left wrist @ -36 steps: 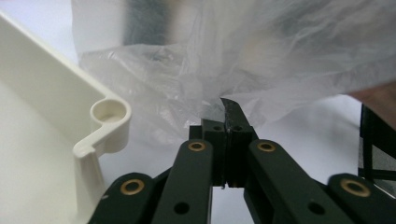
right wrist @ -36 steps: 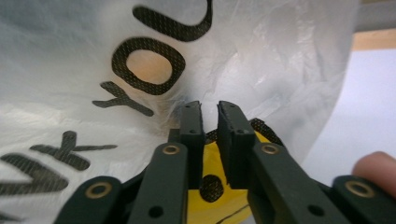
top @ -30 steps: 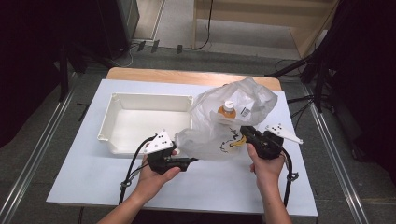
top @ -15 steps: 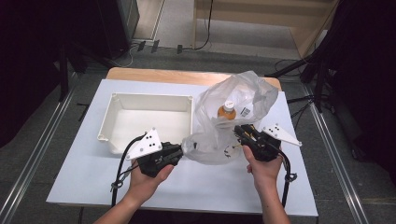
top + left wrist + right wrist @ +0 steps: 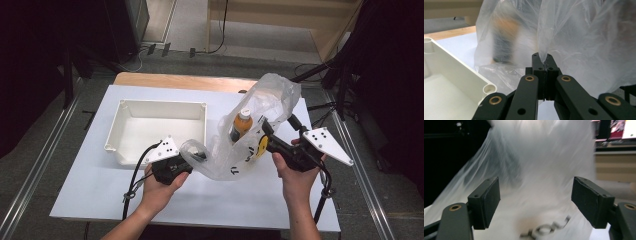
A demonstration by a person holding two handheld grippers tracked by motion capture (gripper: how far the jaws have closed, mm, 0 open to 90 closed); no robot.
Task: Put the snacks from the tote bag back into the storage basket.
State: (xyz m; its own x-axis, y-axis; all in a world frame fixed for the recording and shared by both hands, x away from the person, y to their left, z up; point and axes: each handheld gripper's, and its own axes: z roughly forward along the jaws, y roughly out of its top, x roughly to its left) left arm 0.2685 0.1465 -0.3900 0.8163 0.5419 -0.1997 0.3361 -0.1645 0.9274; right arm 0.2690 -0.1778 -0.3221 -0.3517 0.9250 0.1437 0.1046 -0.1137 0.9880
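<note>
A clear plastic bag (image 5: 272, 97) stands right of the table's middle, with an orange-capped bottle (image 5: 241, 125) upright inside it. My left gripper (image 5: 196, 154) is shut on a fold of the bag's lower left edge. In the left gripper view the jaws pinch the bag's film (image 5: 544, 61), and the bottle (image 5: 504, 37) is a blur behind it. My right gripper (image 5: 265, 131) is raised at the bag's right side. Its jaws have just been opening and stand wide apart (image 5: 535, 202), with the blurred bag (image 5: 541, 170) in front of them and untouched.
An empty white bin (image 5: 160, 106) sits left of the bag, and its corner (image 5: 486, 88) lies close to my left jaws. The white table (image 5: 90, 195) has a wooden strip (image 5: 175, 80) along its far edge. Metal rails run along both sides.
My right gripper has let go of the bag, opened wide and risen. My left gripper has closed on the bag's edge. The bag now stands taller, with the bottle upright.
</note>
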